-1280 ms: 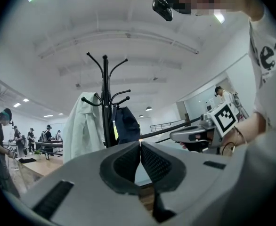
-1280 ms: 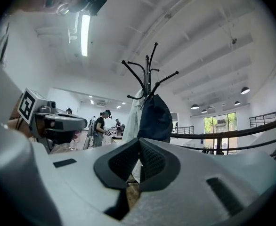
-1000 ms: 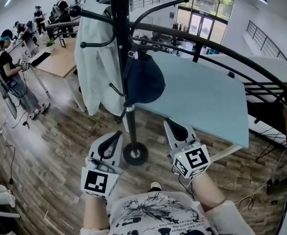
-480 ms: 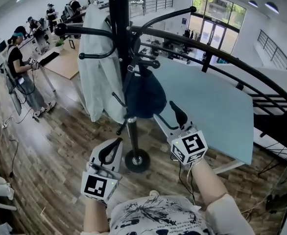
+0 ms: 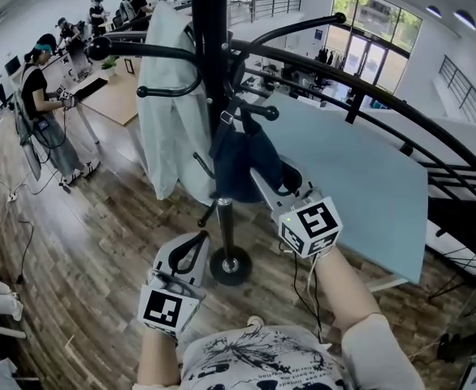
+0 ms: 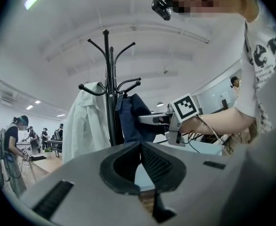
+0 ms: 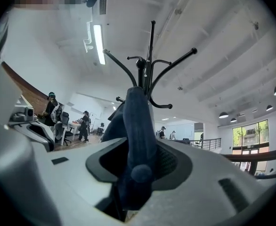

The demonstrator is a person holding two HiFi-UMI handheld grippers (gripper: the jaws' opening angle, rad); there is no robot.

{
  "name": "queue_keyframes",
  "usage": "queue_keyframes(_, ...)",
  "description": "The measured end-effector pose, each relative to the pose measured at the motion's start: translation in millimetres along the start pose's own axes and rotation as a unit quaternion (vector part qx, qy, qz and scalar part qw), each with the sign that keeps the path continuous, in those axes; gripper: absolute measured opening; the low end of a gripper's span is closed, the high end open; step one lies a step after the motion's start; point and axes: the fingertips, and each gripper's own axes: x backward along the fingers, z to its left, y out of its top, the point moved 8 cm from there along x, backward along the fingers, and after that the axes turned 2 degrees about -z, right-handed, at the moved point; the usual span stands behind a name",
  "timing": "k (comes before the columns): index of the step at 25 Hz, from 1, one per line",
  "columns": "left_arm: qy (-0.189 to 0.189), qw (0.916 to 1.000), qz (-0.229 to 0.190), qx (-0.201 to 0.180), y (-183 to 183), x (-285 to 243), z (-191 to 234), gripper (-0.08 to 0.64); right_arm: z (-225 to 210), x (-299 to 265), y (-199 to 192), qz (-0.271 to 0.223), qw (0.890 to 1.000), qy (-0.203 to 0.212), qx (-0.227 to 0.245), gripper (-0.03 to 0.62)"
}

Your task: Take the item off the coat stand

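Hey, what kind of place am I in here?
Probably an open-plan office or workshop hall: people stand at desks, a curved black railing runs past, and tall glass doors sit at the far end.

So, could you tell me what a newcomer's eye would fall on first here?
The tall black coat stand fills the middle, with a white coat hanging on its left side. Right of its pole, the right gripper is closing its jaws around a dark blue cap hanging there.
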Motion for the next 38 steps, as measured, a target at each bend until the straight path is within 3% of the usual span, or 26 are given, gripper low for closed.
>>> queue_keyframes(3, 0.0, 1.0, 0.004, -0.002, -2, -1, 2, 0.005, 2, 0, 1, -0.001, 1.0, -0.001, 0.007, 0.071)
queue_keyframes(8, -0.005, 0.9999, 0.009, -0.003, -3, 0, 1, 0.005, 2, 5, 12, -0.009, 1.0, -0.015, 0.017, 0.01)
queue_keyframes(27, -0.044, 0.9989, 0.008, -0.01, -10, 16, 0, 0.005, 6, 61, 75, -0.05, 0.994, -0.093, 0.005, 0.005)
queue_keyframes(38, -0.071, 0.9975, -0.007, -0.006, 1, 30, 3, 0.005, 46, 100, 50, -0.024, 0.991, -0.133, 0.0, 0.005)
